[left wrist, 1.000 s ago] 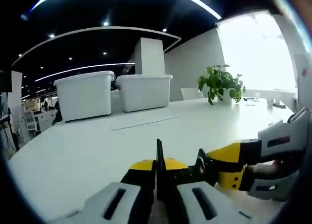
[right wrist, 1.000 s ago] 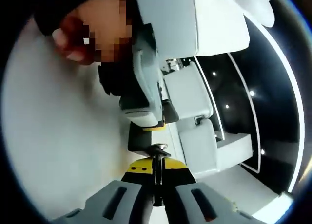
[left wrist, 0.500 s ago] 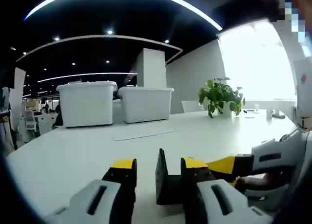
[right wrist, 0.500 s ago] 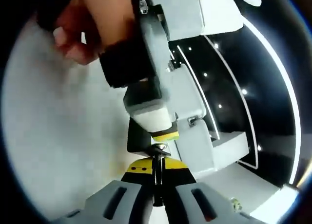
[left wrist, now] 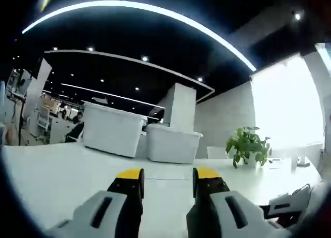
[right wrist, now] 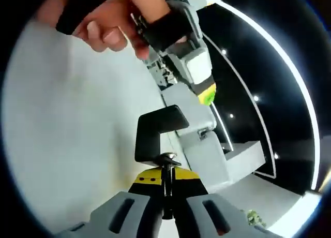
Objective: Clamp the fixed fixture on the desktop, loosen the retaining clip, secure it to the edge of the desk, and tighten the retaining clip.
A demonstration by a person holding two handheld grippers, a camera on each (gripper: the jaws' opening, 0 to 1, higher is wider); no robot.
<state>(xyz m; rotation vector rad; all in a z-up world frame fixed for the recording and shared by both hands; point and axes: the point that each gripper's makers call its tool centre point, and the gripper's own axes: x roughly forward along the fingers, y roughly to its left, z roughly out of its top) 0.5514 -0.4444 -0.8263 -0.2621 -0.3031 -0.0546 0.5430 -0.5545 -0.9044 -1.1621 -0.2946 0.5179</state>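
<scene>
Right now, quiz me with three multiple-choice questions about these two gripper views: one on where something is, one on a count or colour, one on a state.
1. Where does the black C-shaped metal clamp sit?
A. Just beyond the right gripper
B. Inside a storage bin
C. Beside the potted plant

2. How many large white plastic storage bins stand on the white table in the left gripper view?
A. One
B. Two
C. Four

3. How is the left gripper?
A. Shut on the clamp
B. Shut on a pen
C. Open, with nothing between its jaws

Answers: 1 A, the clamp's screw runs down between the right gripper's closed jaws. 2 B, two bins stand side by side. 3 C, bare table shows between the yellow-tipped jaws.
</scene>
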